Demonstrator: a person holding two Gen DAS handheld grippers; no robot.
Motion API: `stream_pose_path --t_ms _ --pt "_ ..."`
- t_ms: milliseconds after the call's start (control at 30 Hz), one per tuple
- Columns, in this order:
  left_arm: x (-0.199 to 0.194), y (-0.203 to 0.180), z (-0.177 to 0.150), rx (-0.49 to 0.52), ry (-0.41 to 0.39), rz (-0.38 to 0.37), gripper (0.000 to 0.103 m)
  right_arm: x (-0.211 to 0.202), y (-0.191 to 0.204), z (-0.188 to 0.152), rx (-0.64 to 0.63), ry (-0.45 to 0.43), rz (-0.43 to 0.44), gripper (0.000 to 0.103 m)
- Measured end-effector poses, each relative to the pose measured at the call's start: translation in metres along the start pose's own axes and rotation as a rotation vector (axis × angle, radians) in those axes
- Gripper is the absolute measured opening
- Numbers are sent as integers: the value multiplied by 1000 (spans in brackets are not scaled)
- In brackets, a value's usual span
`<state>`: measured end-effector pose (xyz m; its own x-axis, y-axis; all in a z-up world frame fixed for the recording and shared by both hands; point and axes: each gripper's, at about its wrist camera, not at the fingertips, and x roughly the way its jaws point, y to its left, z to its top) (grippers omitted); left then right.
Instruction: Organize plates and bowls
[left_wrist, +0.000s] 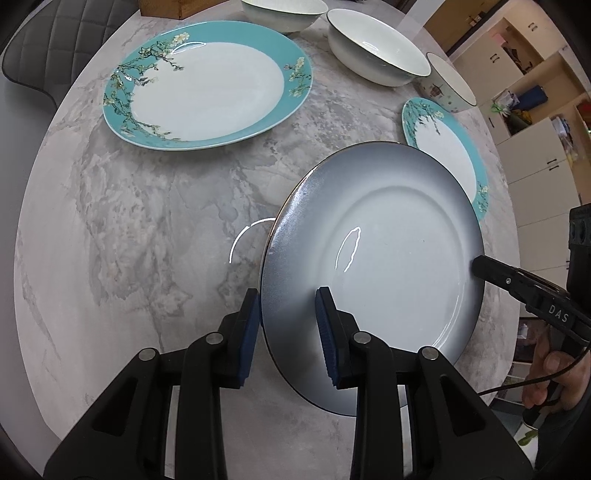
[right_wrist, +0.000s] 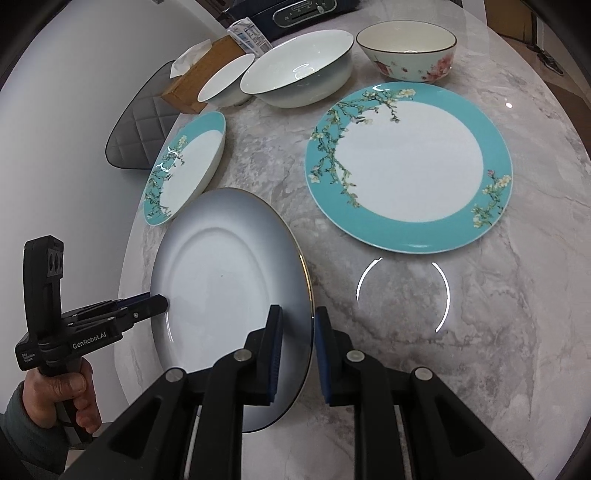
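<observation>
I have the grey plate (left_wrist: 373, 266) between both tools, lifted and tilted off the marble bench (left_wrist: 147, 229). My left tool (left_wrist: 286, 325) straddles the plate's near-left rim, one blue pad under it and one on the upper face; the pads stand slightly apart and I cannot tell whether they truly pinch. My right tool (right_wrist: 297, 350) straddles the opposite rim the same way, with a narrow gap showing, so its hold is equally uncertain.

The plate hangs over the near part of the bench, its far edge overlapping the small teal plate (right_wrist: 184, 166). The large teal plate (right_wrist: 410, 166) lies flat, far and to the right in the right wrist view, well apart from the grey one. Three bowls (right_wrist: 295, 74) sit along the far side.

My guess is that the grey plate goes onto a stack. To do that well, I would firm both grips before moving, keep the two tools level with each other so the plate does not slip, clear the small teal plate's rim, and lower gently.
</observation>
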<state>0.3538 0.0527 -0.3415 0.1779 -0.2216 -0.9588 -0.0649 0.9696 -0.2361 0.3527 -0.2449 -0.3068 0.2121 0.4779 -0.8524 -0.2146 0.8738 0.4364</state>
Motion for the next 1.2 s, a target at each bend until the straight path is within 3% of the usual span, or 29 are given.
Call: stream_pose_path --t_ms 233,533,867,1200 --pt "-11 -22 -36 36 15 -19 27 -21 -8 -32 24 -1 -21 19" --pt "2 -42 -84 71 58 -42 27 -32 -27 -80 85 12 -57 19" --pt "23 -45 -103 83 76 -19 28 -12 -39 -96 95 26 -90 20" --pt "30 -44 -95 79 58 -14 28 -4 -39 -102 79 16 -114 23"
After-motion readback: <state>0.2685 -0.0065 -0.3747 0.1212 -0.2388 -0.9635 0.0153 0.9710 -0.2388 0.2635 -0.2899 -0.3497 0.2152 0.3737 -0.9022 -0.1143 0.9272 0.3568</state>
